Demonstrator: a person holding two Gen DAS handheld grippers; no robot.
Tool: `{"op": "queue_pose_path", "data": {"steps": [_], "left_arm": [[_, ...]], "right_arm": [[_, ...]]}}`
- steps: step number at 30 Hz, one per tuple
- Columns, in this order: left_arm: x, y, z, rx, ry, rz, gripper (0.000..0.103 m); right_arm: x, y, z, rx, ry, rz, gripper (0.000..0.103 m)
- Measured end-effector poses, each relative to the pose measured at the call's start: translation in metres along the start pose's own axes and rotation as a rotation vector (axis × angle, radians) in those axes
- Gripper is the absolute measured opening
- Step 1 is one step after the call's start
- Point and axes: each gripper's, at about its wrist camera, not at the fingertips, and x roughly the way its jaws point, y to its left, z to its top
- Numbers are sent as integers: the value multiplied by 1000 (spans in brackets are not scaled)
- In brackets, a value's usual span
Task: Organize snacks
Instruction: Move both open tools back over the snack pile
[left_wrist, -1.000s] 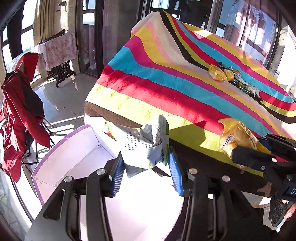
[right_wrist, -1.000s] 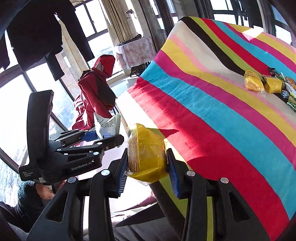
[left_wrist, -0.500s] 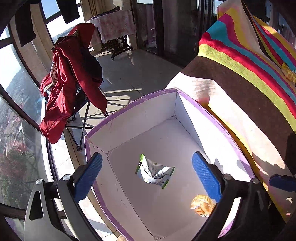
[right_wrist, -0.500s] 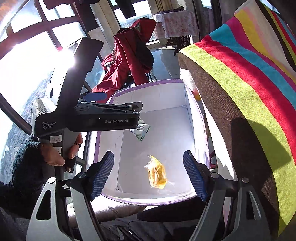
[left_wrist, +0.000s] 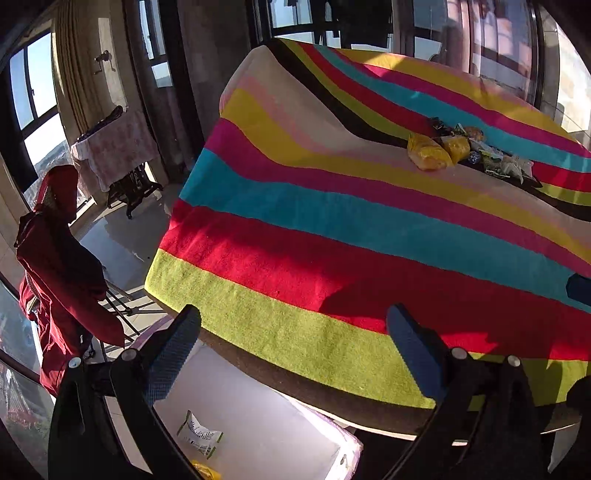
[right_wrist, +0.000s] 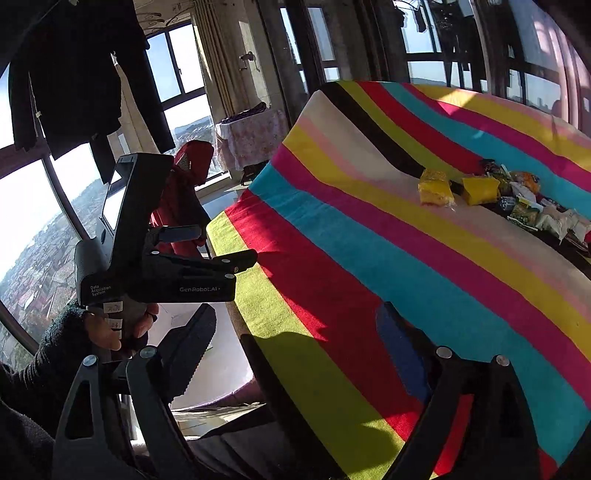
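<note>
My left gripper (left_wrist: 295, 350) is open and empty above the near edge of the striped table. Below it the white box (left_wrist: 280, 428) with a purple rim holds a white and green snack packet (left_wrist: 199, 435) and a yellow one (left_wrist: 205, 472). My right gripper (right_wrist: 295, 343) is open and empty over the table's near corner. A pile of snacks lies at the far side of the table: two yellow bags (left_wrist: 428, 155) (right_wrist: 436, 186) in front, several mixed packets (right_wrist: 532, 206) behind. The left gripper also shows in the right wrist view (right_wrist: 221, 251).
The striped cloth (left_wrist: 369, 221) covers the table. A red jacket hangs on a chair (left_wrist: 59, 266) at the left. A small cloth-covered table (left_wrist: 114, 151) stands by the windows. Dark clothes (right_wrist: 74, 74) hang above at the left.
Both grippers let go of their packets into the box, then lifted and swung up from the box toward the tabletop. Both are open now.
</note>
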Motion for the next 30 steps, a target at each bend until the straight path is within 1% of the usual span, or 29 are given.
{"op": "queue_pose_path", "data": {"steps": [1,2,3,4,6,9,11,13,15,18,20,21,23,24,26,28,30], "left_arm": [[5,-14,9,24,-6,-53,101],[11,-26,18,48,-14,-103,101],[19,-37,27,72,-22,-139,101],[28,-48,38,85,-19,-158,101],[50,-63,60,62,6,-181,101],[77,-78,91,-31,22,-202,101],[89,-91,108,-57,12,-193,101],[102,-105,125,-70,11,-191,101],[115,-116,140,-85,15,-195,101],[134,-128,157,-99,20,-165,101],[150,-133,165,-94,52,-114,101],[159,-134,167,-97,75,-103,101],[169,-129,171,-125,115,-118,101],[171,-127,172,-137,119,-115,101],[172,-127,171,-128,120,-104,101],[173,-132,171,-97,133,-78,101],[176,-137,171,-67,148,-48,101]], "right_arm": [[-8,-15,-3,22,-4,-36,87],[-6,-26,1,50,-3,-75,87],[-9,-40,-2,80,-2,-110,87],[-14,-55,-4,110,-2,-138,87],[-17,-82,-9,180,-13,-190,87],[-26,-115,-19,294,-38,-209,87],[-28,-126,-22,343,-50,-216,87],[-27,-133,-23,373,-54,-204,87],[-26,-132,-22,368,-52,-206,87],[-21,-126,-21,334,-32,-218,87],[-22,-121,-20,315,-27,-228,87],[-21,-121,-20,313,-25,-232,87],[-20,-126,-16,310,-18,-242,87],[-19,-130,-13,309,-16,-266,87],[-18,-144,-4,324,-15,-313,87],[-14,-168,6,375,-22,-320,87],[-6,-196,17,429,-16,-358,87]]}}
